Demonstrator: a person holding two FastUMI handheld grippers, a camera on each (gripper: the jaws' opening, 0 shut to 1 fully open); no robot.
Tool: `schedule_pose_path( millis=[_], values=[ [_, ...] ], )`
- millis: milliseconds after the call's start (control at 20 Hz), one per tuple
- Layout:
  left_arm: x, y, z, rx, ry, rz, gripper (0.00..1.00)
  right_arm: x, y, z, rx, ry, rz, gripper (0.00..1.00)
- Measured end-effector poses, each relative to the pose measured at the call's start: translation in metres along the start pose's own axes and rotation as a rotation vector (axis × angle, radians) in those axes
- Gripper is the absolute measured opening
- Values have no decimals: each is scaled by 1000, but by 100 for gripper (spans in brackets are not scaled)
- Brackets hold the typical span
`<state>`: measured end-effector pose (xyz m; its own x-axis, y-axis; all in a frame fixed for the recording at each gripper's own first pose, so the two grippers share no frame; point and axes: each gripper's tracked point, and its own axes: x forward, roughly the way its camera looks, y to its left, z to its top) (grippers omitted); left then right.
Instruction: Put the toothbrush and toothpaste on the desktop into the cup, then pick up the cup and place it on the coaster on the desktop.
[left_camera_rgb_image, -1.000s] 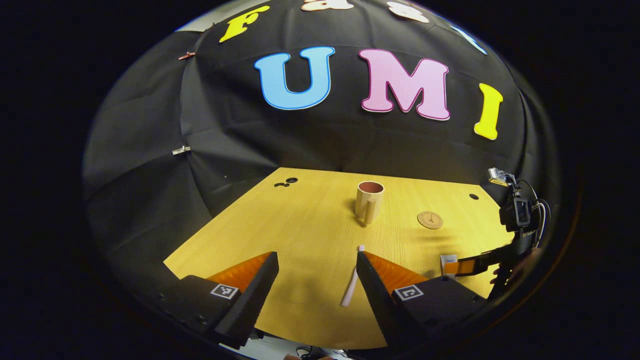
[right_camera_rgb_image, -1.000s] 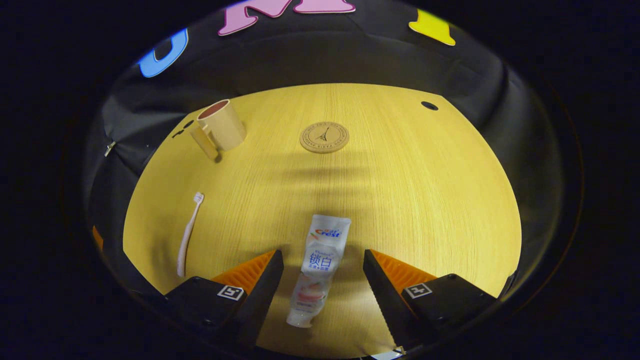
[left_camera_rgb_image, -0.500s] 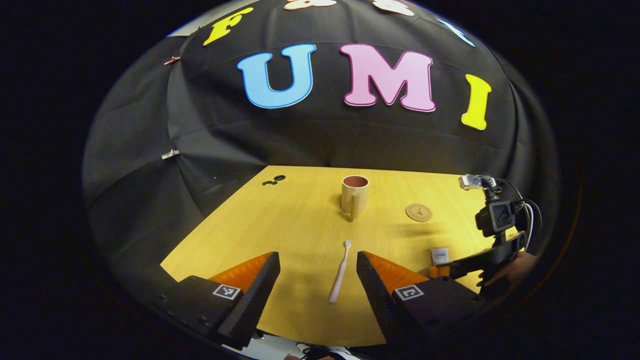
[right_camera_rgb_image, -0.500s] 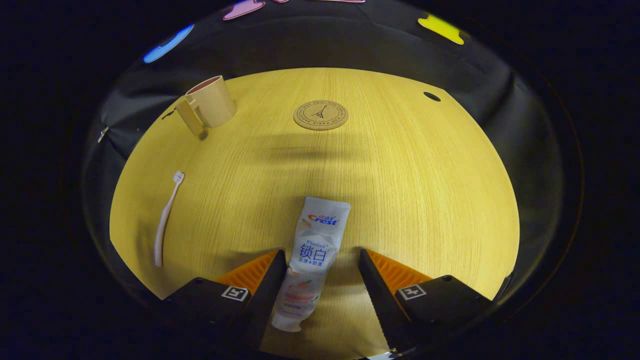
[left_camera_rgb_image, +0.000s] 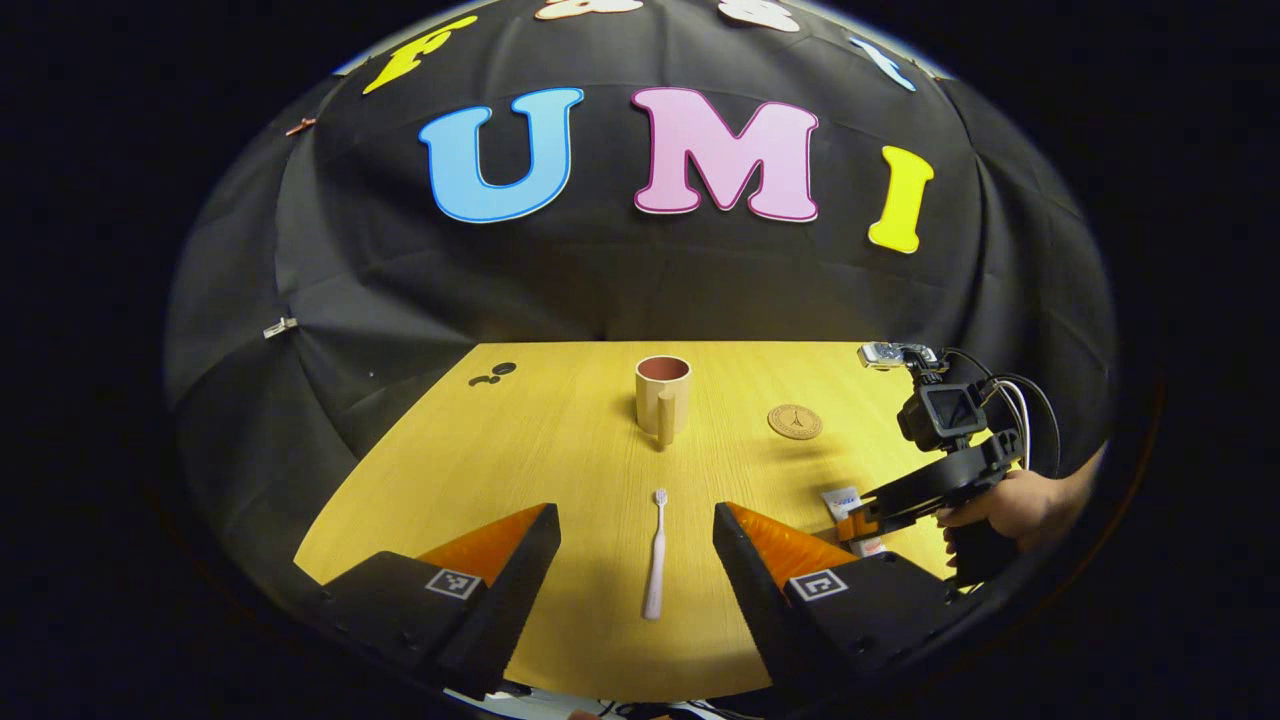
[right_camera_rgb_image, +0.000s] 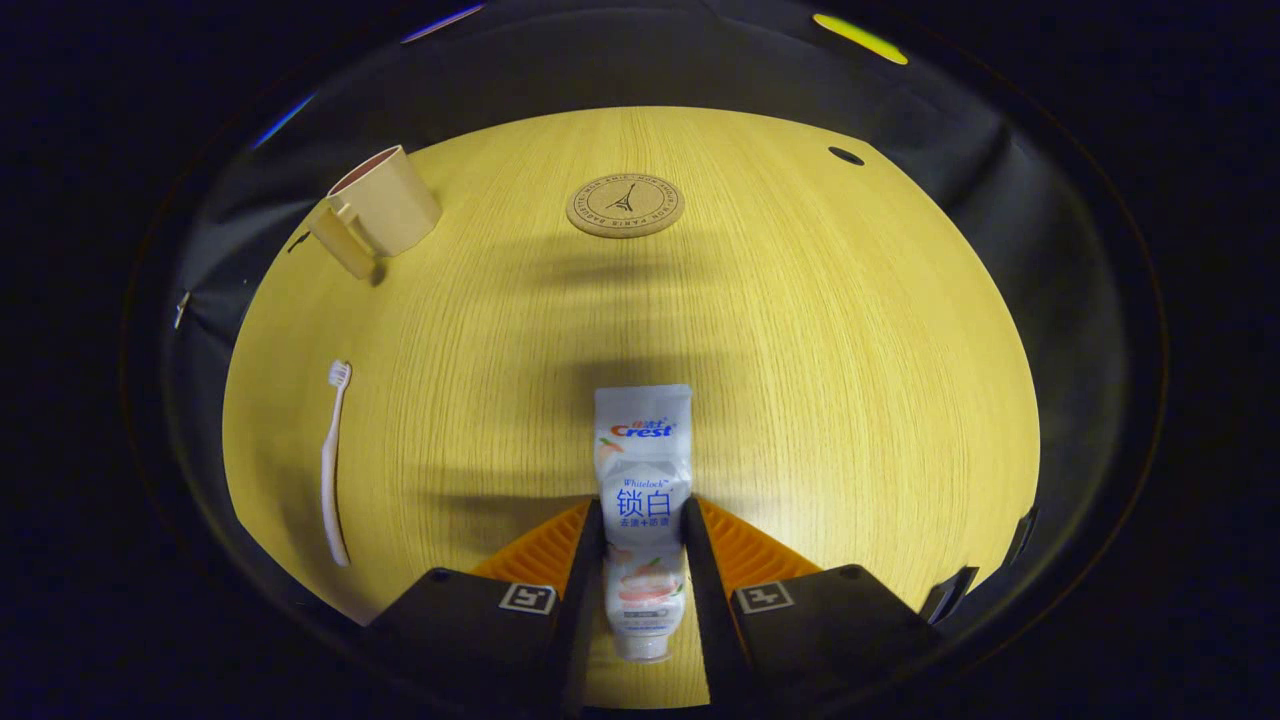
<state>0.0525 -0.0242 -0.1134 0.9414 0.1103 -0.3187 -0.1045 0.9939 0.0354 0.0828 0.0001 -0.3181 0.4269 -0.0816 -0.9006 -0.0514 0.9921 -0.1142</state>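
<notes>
Right hand-held gripper (right_camera_rgb_image: 642, 525) clamps toothpaste (right_camera_rgb_image: 641, 470); left hand-held gripper (left_camera_rgb_image: 636, 520) wide open (straddling toothbrush (left_camera_rgb_image: 656, 552)).

Wooden desktop (right_camera_rgb_image: 820, 330): cup (right_camera_rgb_image: 385, 205), coaster (right_camera_rgb_image: 625, 205), toothbrush (right_camera_rgb_image: 333, 460), toothpaste (right_camera_rgb_image: 641, 470).

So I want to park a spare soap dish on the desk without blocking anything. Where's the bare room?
Widest bare stretch: the desk right of the coaster and toothpaste. Another lies between the toothbrush and toothpaste. Avoid the near edge: the right tongs clamp the toothpaste, the left tongs straddle the toothbrush. Keep the cup to coaster lane free.
</notes>
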Motion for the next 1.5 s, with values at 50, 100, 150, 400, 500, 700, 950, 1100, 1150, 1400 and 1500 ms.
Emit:
schedule_pose_path(
  millis=[50,100,150,400,500,700,950,1100,1150,1400,1500],
  values=[
    [0,6,-2,-2,3,2,96,-1,1,0,-6,2,0,46],
    [1,12,-5,-6,6,5,96,-1,2,0,-6,0,-5,44],
    [0,19,-7,-9,10,9,96,-1,1,2,-3,-9,-10,40],
    [12,37,-27,-33,71,10,96,-4,2,0,-15,-5,-1,30],
    [20,34,-31,-58,99,-22,97,-5,1,0,-10,-12,6,29],
    [44,22,-46,-58,179,-87,97,-22,-5,7,-19,-65,25,29],
    [85,4,-77,-24,335,-116,98,-49,-14,19,3,-123,62,29],
    [106,-7,-92,-15,408,-126,98,-61,-17,24,-5,-154,87,29],
    [111,-8,-97,-16,432,-124,98,-64,-18,27,-13,-166,95,29],
    [132,-9,-114,-19,518,-102,91,-72,-23,31,-23,-208,134,29],
    [136,-10,-120,-15,550,-92,86,-74,-23,32,-4,-210,159,29]
  ],
)
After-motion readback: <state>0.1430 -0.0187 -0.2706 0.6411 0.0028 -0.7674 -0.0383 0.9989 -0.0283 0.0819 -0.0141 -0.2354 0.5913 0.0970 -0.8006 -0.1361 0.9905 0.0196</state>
